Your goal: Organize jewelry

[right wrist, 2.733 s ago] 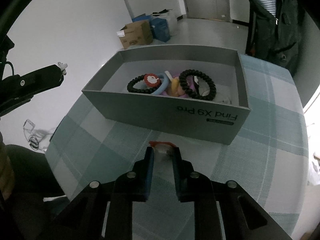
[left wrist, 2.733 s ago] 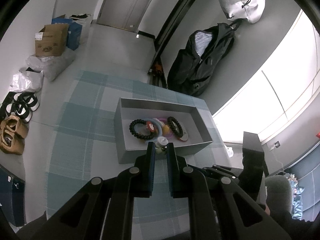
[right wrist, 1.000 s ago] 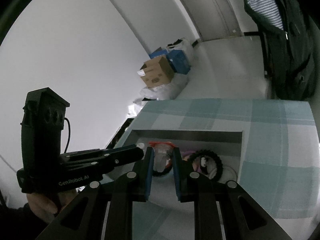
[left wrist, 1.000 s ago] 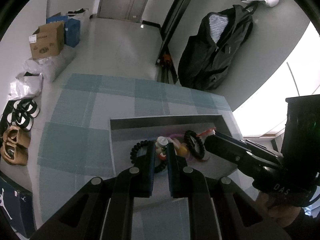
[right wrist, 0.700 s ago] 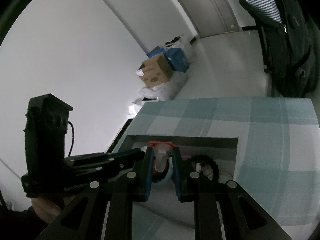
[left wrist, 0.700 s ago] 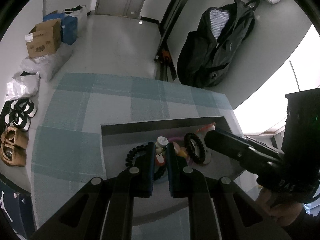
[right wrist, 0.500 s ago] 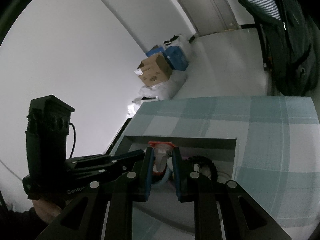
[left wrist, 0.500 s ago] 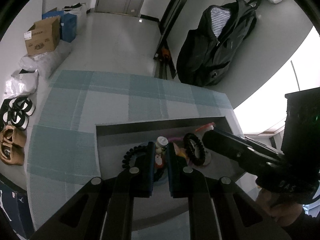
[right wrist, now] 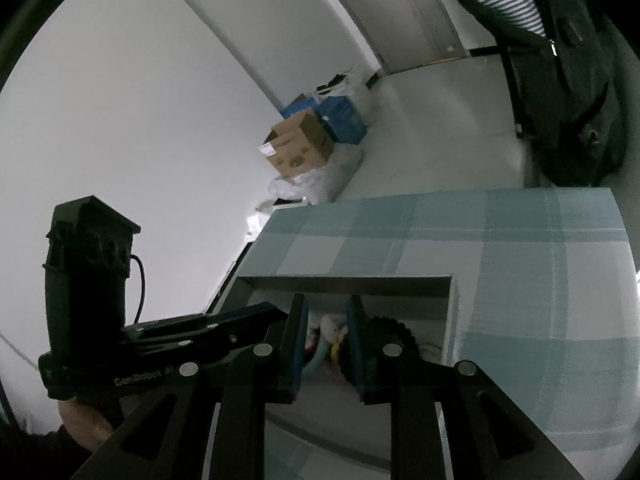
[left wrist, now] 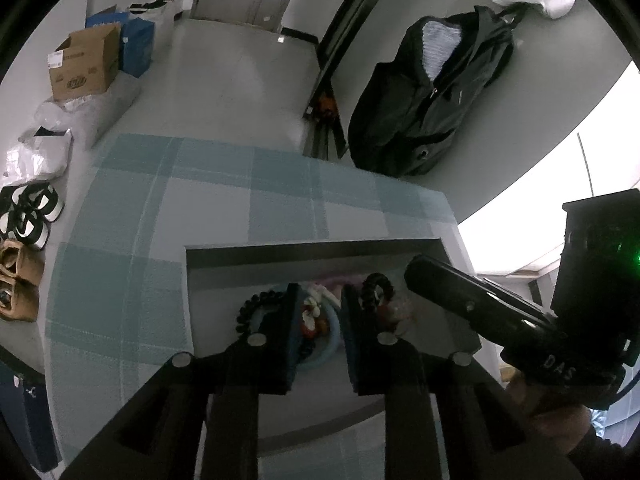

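Observation:
A grey open box (left wrist: 312, 246) on the table holds a heap of jewelry: a black bead bracelet (left wrist: 250, 308), a black coil band (left wrist: 376, 286), a light blue ring (left wrist: 328, 344) and a red-and-white charm (left wrist: 310, 316). My left gripper (left wrist: 320, 296) hovers over this heap with its jaws opening. Its pads press on nothing, and a small white-capped piece (left wrist: 316, 289) shows in the gap. My right gripper (right wrist: 327, 304) hangs over the same box (right wrist: 344, 280), jaws opening and empty, beside the coil band (right wrist: 394, 330). Each gripper shows in the other's view: right gripper (left wrist: 412, 274), left gripper (right wrist: 274, 316).
A blue-and-white checked cloth (left wrist: 200, 208) covers the table, whose far edge lies just past the box. Beyond it a black jacket (left wrist: 432, 92) hangs on the wall. A cardboard carton (left wrist: 84, 64) and shoes (left wrist: 28, 216) are on the floor at the left.
Both pairs of jaws have widened. The white-capped piece is no longer pinched by the left pads, and the red clip has gone from between the right fingertips.

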`<state>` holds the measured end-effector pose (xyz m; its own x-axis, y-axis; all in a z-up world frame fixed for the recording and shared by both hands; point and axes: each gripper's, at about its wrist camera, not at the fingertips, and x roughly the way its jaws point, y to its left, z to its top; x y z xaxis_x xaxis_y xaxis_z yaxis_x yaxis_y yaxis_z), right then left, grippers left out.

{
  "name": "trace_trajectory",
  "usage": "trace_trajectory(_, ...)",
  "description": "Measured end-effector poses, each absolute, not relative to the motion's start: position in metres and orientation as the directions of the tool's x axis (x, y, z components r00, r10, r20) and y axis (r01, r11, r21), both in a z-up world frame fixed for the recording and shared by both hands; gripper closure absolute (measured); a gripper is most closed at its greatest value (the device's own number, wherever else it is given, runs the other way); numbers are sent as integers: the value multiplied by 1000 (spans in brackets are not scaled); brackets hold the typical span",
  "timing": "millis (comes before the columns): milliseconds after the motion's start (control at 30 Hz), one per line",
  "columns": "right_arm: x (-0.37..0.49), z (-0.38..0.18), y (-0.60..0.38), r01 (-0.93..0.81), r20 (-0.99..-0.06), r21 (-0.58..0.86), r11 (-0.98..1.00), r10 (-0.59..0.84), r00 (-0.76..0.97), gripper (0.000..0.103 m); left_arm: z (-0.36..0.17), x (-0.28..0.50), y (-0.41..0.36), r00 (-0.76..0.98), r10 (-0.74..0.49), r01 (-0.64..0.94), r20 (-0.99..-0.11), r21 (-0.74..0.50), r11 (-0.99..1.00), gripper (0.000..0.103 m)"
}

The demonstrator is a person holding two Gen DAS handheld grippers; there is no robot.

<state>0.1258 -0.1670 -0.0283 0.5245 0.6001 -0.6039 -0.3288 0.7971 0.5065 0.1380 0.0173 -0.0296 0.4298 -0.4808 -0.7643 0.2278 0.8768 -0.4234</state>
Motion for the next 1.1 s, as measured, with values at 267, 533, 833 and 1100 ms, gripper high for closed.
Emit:
trace_trajectory(267,121,-23,-171,-328,-589,499,802,592,549,70,-25,132,20,474,-462,212,-749,-412,886,58)
trace_trajectory(533,107,-13,-169,-353,-581,452,819,571,580,49,-12,118,27,566,-352,171,-745,-311,935,46)
trace_trajectory(833,86,-4,-168,-361,-578,362,860,510,637,24,-3,98,39,687,-196,87,-700,-188,978,35)
trace_trajectory(1100,62,-1,-178,-308,-567,329,893,448,692,10,7,72,47,739,-123,27,-663,-153,988,25)
